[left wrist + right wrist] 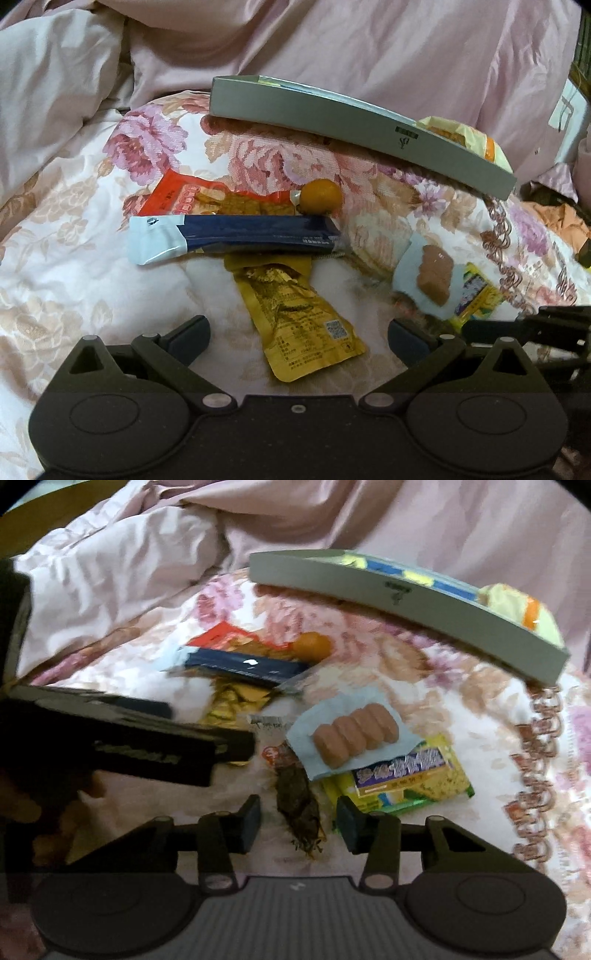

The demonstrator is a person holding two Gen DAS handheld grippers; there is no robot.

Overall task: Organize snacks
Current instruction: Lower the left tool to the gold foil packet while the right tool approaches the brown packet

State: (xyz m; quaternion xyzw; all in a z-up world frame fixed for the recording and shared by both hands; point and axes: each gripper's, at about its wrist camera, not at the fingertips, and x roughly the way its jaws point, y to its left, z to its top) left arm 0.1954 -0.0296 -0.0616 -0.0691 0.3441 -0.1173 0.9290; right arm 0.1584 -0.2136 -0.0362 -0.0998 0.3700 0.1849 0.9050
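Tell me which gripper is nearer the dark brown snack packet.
Right. The right gripper straddles the dark brown snack packet, fingers open on either side. The left gripper is off to its left, over the yellow pouch.

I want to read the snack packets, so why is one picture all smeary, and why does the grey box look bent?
Right wrist view: motion blur smears the blue wrapper and the floral bedspread, so print is unreadable. Left wrist view: sharper; the yellow pouch shows small text. Both views: the fisheye lens bows the straight grey box into a curve.
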